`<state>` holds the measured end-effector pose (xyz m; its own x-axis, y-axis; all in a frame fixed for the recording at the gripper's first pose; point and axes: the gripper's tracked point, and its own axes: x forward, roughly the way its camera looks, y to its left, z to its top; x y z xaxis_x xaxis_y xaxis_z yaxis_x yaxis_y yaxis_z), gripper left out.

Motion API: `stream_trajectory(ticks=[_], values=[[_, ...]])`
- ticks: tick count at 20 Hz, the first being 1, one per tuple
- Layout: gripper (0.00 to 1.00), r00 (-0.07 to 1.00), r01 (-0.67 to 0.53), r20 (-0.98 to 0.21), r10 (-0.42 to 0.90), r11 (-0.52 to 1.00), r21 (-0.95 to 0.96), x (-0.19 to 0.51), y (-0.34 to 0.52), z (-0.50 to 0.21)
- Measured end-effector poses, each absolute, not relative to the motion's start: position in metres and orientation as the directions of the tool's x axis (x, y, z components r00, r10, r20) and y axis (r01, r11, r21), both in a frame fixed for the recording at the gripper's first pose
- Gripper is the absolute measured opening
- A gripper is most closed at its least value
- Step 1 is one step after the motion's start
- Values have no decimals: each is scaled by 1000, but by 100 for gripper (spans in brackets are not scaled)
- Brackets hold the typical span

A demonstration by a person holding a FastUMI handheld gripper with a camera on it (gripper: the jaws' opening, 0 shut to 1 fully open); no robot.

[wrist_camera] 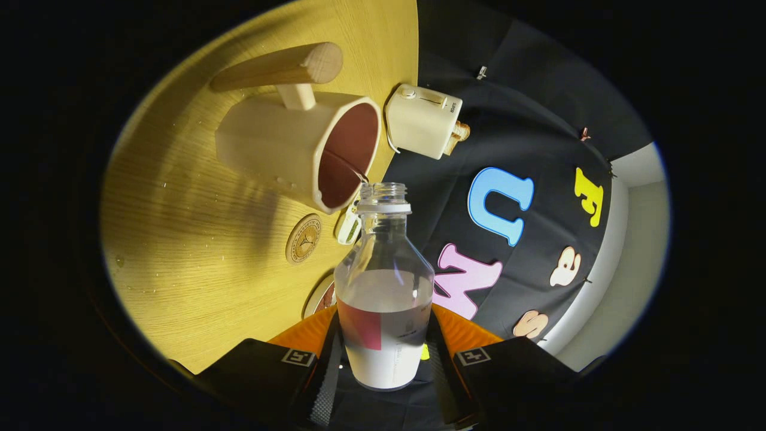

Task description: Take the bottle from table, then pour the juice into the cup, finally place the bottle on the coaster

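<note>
Fingers: closing on both sides of the bottle, gripping its labelled lower body. Bottle: clear, likely rigid, slippery plastic, part-full, uncapped; mouth just beside the cup rim. Coaster: lying below the cup on the surface.

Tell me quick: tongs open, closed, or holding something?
Tongs: closed on the bottle, both fingers pressing its lower body; bottle uncapped, mouth next to the cup rim.

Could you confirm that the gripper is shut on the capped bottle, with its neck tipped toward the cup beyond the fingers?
Not quite: the bottle has no cap; its threaded mouth is open in the gripper view. The rest holds: the gripper is shut on the bottle, and its neck points toward the cup beyond the fingers.
</note>
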<state>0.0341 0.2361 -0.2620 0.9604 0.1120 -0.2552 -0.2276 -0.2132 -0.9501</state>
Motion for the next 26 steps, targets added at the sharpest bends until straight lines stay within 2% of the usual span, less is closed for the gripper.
stream_trajectory(ticks=[22, 26], values=[[70, 954, -171, -241, 178, -339, -925, 36, 246, -257], [70, 950, -124, -226, 217, -404, -906, 39, 254, -253]])
